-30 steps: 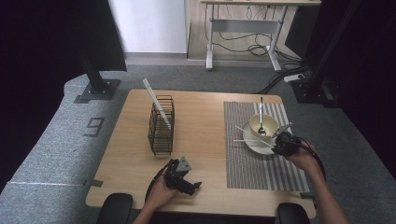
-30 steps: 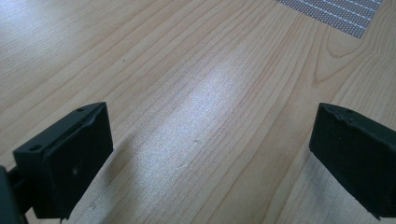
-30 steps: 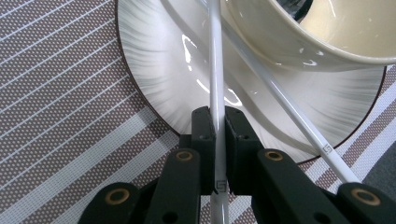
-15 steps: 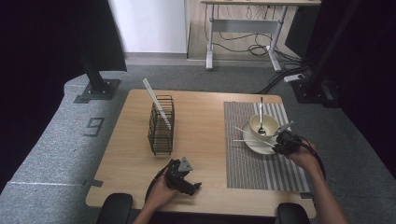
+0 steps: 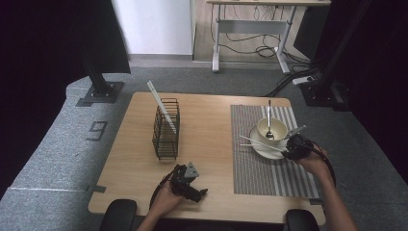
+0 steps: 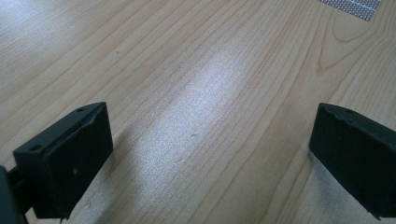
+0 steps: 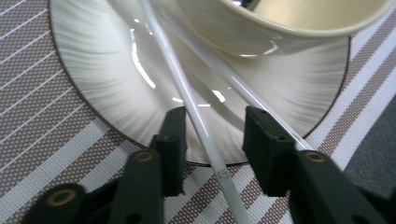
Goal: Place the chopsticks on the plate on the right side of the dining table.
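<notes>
Since the earlier frame the right gripper [image 7: 212, 140] has just been opening its jaws; both hands and everything on the table sit where they were. The jaws now stand a little apart, with a white chopstick [image 7: 187, 93] running up between them. The pads no longer press on it: there is clear space to the right-hand pad, and the left-hand pad is just beside the stick. A second chopstick [image 7: 243, 88] passes under the right-hand jaw. Both sticks lie across the white plate [image 7: 93, 79], their near ends over its rim onto the striped placemat [image 7: 42, 154]. A cream bowl [image 7: 261, 28] stands on the plate just beyond.

High view: right gripper [image 5: 294, 147] at the plate's [image 5: 260, 149] near right edge, chopsticks [image 5: 257, 143] pointing left across it, a spoon [image 5: 269, 120] standing in the bowl [image 5: 272, 128].

Left gripper [image 5: 187, 180] rests near the front edge of the wooden table [image 5: 211, 120], jaws wide, nothing between them but bare wood [image 6: 196, 116]. Farther back, well apart, a black wire rack [image 5: 166, 129] holds one more white stick [image 5: 161, 107], leaning.
</notes>
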The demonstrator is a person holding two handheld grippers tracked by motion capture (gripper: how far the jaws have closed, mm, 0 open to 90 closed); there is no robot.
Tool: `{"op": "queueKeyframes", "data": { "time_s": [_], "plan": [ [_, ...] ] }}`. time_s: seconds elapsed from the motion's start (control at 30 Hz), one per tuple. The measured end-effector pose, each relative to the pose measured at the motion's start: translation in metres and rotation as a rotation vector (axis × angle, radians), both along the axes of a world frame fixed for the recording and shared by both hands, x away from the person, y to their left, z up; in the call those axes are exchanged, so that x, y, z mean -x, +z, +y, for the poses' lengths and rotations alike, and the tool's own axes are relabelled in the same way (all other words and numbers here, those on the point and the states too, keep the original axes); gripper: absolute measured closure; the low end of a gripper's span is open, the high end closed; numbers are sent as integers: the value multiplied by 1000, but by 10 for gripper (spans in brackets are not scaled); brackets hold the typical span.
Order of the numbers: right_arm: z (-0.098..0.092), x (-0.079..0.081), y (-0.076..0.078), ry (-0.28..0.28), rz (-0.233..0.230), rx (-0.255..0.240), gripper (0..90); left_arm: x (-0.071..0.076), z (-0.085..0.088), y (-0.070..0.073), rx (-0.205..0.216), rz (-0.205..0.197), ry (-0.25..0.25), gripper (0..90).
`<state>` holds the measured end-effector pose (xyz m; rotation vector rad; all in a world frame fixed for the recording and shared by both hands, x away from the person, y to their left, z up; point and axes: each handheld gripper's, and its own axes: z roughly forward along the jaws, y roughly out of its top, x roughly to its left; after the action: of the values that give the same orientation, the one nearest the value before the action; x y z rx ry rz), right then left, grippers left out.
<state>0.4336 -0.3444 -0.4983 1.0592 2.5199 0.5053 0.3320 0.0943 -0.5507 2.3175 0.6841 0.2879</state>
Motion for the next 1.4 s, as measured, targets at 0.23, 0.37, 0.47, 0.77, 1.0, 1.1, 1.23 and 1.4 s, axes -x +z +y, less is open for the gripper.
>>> {"op": "queueKeyframes", "data": {
  "time_s": [0.23, 0.37, 0.47, 0.77, 1.0, 1.1, 1.23, 1.4],
  "plan": [
    [-5, -2, -1, -51, -23, 1, 460, 0, -1, 0, -7, -1, -5, 0],
    [-9, -3, -1, -87, -38, 14, 428, 0, -1, 0, -10, -2, -8, 0],
    [-12, -3, -2, -110, -49, 13, 422, 0, -1, 0, -13, -3, -9, 0],
    [-18, -4, -2, -155, -66, 1, 424, 1, -2, 0, -19, -3, -12, 0],
    [-21, 1, 1, -161, -77, -50, 381, 1, -2, -1, -22, -5, -15, 0],
    [-22, 9, 3, -165, -86, -80, 331, 1, -2, -1, -22, -3, -16, 0],
    [-19, 23, 2, -151, -98, -108, 237, 0, -2, -1, -23, 0, -17, 0],
    [-6, 40, 2, -129, -130, -178, 112, 0, -1, -1, -23, 3, -18, 0]
  ]
}}
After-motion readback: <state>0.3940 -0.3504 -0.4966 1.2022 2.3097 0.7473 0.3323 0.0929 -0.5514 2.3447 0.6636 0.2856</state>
